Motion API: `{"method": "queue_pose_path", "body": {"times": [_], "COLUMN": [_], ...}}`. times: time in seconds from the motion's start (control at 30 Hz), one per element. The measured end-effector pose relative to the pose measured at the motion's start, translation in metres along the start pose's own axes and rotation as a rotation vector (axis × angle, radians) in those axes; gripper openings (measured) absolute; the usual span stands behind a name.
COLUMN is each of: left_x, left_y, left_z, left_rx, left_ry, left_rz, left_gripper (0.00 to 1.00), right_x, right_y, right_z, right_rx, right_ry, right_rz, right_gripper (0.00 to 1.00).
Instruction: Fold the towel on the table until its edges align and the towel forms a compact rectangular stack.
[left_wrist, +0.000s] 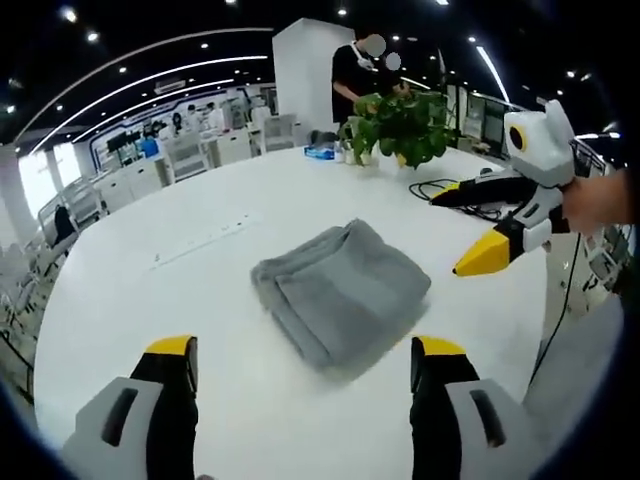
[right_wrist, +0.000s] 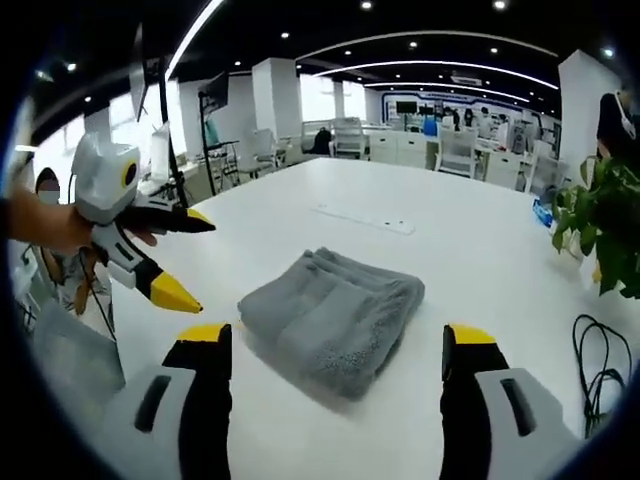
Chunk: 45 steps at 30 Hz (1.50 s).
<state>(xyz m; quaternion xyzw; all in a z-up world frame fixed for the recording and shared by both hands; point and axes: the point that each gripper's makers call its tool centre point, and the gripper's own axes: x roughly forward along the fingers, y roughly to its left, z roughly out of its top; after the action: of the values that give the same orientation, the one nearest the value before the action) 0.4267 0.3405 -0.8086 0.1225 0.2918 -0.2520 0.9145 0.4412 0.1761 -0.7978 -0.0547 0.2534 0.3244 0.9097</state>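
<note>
Though folded, towel (between tool tips)

The left gripper and the right gripper are both wide open, holding nothing.

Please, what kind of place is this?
Probably an open-plan office or lab: a large white table holding a folded grey towel and potted plant, with desks and chairs behind.

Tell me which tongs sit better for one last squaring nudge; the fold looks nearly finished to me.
Neither clearly; probably left. The grey terry towel, folded on the white round table, lies centred ahead of both open tongs, left and right. The left tongs face its looser stepped edges.
</note>
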Motion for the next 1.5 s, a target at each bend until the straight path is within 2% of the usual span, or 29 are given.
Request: {"method": "queue_pose_path", "body": {"times": [0.17,0.3,0.43,0.67,0.87,1.0,1.1,1.17,1.27,1.5], "left_x": [-0.012,-0.023,-0.032,-0.045,-0.054,-0.064,-0.068,-0.069,-0.074,-0.085], "left_y": [0.001,-0.004,-0.011,-0.016,-0.017,-0.014,-0.018,-0.020,-0.017,-0.019], "left_z": [-0.003,-0.008,-0.004,-0.002,-0.003,0.000,-0.002,-0.004,-0.007,-0.026], "left_rx": [-0.023,-0.045,-0.008,0.002,0.017,0.006,0.003,0.005,0.003,0.021], "left_ry": [-0.011,-0.001,-0.032,-0.079,-0.100,-0.155,-0.182,-0.184,-0.191,-0.164], "left_rz": [0.029,0.032,0.030,0.030,0.051,0.078,0.069,0.059,0.070,0.093], "left_gripper": [0.99,0.99,0.99,0.99,0.99,0.99,0.99,0.99,0.99,0.99], "right_x": [-0.013,-0.022,-0.028,-0.037,-0.045,-0.053,-0.060,-0.065,-0.069,-0.072], "right_y": [0.008,0.008,0.011,0.018,0.023,0.028,0.028,0.027,0.030,0.036], "right_z": [0.006,0.005,0.006,0.006,-0.001,-0.009,-0.010,-0.008,-0.008,-0.024], "right_rx": [0.040,0.031,0.027,-0.010,-0.005,-0.012,-0.009,-0.043,-0.046,-0.035], "right_ry": [-0.055,-0.062,-0.076,-0.098,-0.130,-0.149,-0.181,-0.201,-0.215,-0.190], "right_rz": [0.014,0.014,0.011,-0.001,-0.004,-0.013,-0.032,-0.053,-0.060,-0.056], "right_gripper": [1.00,0.99,0.99,0.99,0.99,0.99,0.99,0.99,0.99,0.99]}}
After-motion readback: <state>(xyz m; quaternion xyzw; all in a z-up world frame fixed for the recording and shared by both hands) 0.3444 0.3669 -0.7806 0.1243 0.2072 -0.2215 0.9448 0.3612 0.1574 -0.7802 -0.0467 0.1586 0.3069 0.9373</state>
